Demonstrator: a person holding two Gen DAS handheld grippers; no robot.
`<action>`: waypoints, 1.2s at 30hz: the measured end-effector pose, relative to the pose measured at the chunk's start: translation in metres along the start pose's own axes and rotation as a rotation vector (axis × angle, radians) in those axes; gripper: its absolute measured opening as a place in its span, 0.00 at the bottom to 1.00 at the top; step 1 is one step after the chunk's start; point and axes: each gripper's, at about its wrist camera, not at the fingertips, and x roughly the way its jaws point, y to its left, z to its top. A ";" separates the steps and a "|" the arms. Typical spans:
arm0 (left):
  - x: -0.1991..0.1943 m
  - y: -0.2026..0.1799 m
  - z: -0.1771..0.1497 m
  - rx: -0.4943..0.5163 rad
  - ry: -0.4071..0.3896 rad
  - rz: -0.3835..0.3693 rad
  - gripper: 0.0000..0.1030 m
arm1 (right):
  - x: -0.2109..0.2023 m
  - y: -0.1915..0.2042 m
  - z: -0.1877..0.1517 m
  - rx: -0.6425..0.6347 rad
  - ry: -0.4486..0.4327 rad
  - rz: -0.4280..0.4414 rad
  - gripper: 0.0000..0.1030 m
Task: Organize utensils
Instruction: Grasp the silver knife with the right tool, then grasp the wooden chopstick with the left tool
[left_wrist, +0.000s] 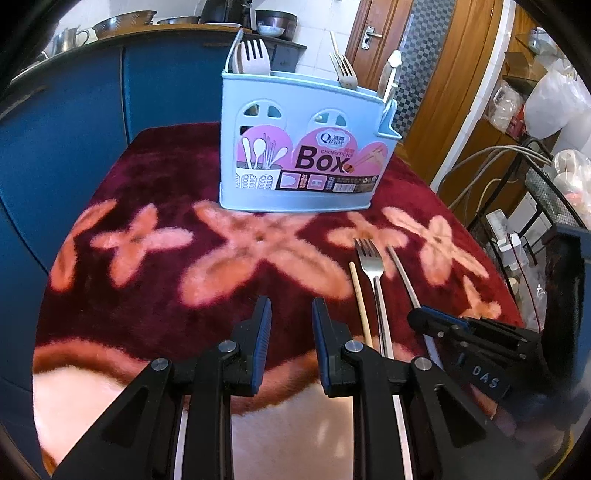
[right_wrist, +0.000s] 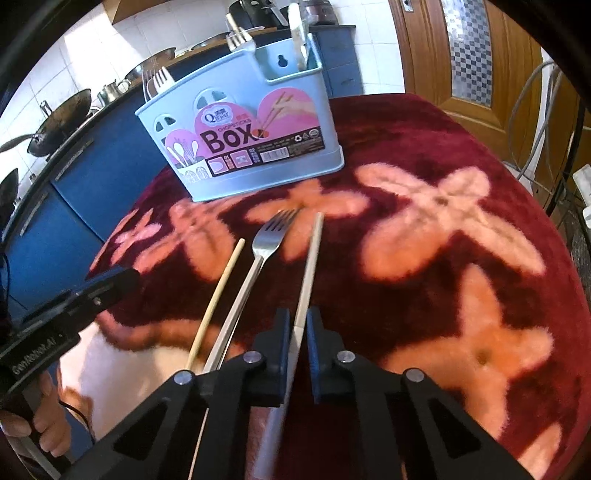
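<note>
A light blue utensil box stands on the red flowered cloth; it also shows in the right wrist view, with forks and other utensils standing in it. On the cloth lie a wooden chopstick, a metal fork and a pale metal-handled chopstick. My right gripper is shut on the pale chopstick, with the fork and the wooden chopstick lying to its left. My left gripper is open and empty, left of the utensils. Each gripper shows in the other's view, the right and the left.
Blue cabinets with pots and bowls on top stand behind the table. A wooden door is at the right. Cables, a wire rack and plastic bags are beyond the table's right edge.
</note>
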 end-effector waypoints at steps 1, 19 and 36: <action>0.000 -0.001 0.000 0.005 0.002 -0.002 0.21 | -0.002 -0.002 0.000 -0.002 -0.001 0.000 0.07; 0.032 -0.042 -0.006 0.082 0.148 -0.083 0.21 | -0.018 -0.037 -0.009 0.043 -0.010 0.010 0.07; 0.059 -0.048 0.002 0.164 0.258 -0.065 0.21 | -0.006 -0.042 0.004 0.001 0.097 0.050 0.08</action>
